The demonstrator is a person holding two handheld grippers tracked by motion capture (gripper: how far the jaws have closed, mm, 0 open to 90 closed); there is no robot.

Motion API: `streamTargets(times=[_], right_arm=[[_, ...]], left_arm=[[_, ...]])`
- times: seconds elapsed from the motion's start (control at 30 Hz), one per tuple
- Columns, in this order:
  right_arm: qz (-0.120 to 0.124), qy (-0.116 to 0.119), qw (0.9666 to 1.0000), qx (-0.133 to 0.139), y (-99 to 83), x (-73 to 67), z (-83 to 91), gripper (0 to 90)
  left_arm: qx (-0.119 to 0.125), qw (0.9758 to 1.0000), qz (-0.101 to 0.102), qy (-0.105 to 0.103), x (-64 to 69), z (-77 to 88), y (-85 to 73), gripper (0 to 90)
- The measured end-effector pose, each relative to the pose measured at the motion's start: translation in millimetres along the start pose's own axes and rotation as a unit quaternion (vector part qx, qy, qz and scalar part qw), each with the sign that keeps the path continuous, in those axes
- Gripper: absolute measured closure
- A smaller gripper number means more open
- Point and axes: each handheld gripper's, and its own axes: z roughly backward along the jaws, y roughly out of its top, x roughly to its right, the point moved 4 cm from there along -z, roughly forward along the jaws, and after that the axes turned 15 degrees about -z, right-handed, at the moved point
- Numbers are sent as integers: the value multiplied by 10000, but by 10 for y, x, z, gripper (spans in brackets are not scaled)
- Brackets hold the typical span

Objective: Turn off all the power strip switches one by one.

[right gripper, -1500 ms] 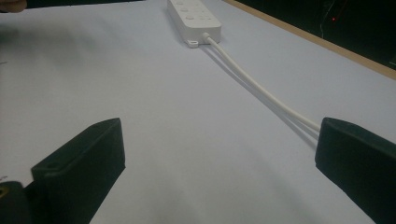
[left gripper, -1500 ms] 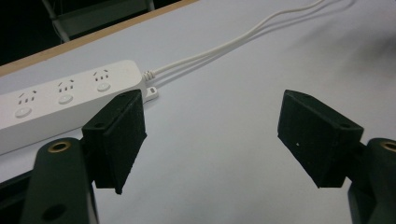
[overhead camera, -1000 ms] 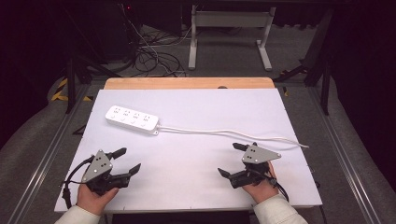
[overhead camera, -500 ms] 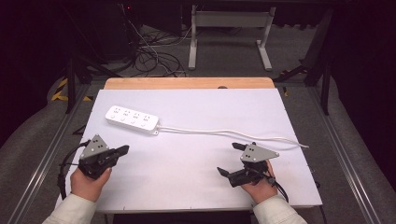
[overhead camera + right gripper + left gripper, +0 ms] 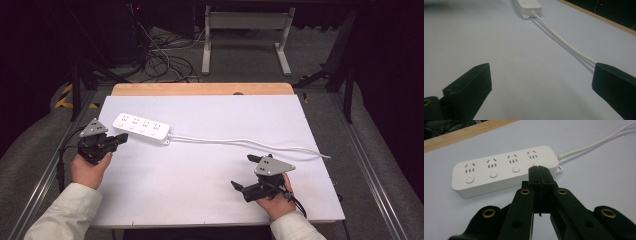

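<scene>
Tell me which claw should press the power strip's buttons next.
Left. The left claw is shut and sits right beside the power strip; the right claw is open and well away, nearer its cord.

From overhead I see the white table (image 5: 215, 150) evenly and brightly lit, surroundings falling to near black from 9 through 3 o'clock. In my gripper views the near jaws are soft-focused; the power strip (image 5: 504, 168) casts only faint shadow; slight grain throughout.

Left gripper (image 5: 118, 140) jaws pressed together — right gripper (image 5: 246, 172) spread wide.
</scene>
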Motion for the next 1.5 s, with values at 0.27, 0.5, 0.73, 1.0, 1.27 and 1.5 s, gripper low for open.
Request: streamTargets(times=[0.27, 0.5, 0.73, 1.0, 1.27, 1.5], right_arm=[[-30, -44, 10000, 8, -11, -14, 6, 34], [-29, -59, 10000, -8, -22, -16, 8, 34], [-57, -55, 10000, -18, -26, -11, 0, 34], [-3, -90, 9999, 82, 10, -14, 38, 34], [1, -30, 10000, 80, 7, -37, 39, 34], [-9, -7, 10000, 83, 6, -40, 42, 34]], left_arm=[[0, 9998, 159, 137, -259, -45, 17, 900], [-19, 9998, 117, 135, -428, -75, 31, 900], [-42, 9998, 86, 163, -566, -82, 60, 900], [-162, 9989, -42, 444, -645, -316, -51, 900], [-372, 9977, 104, 558, -726, -535, -164, 900], [-542, 9961, 347, 603, -802, -627, -251, 900]])
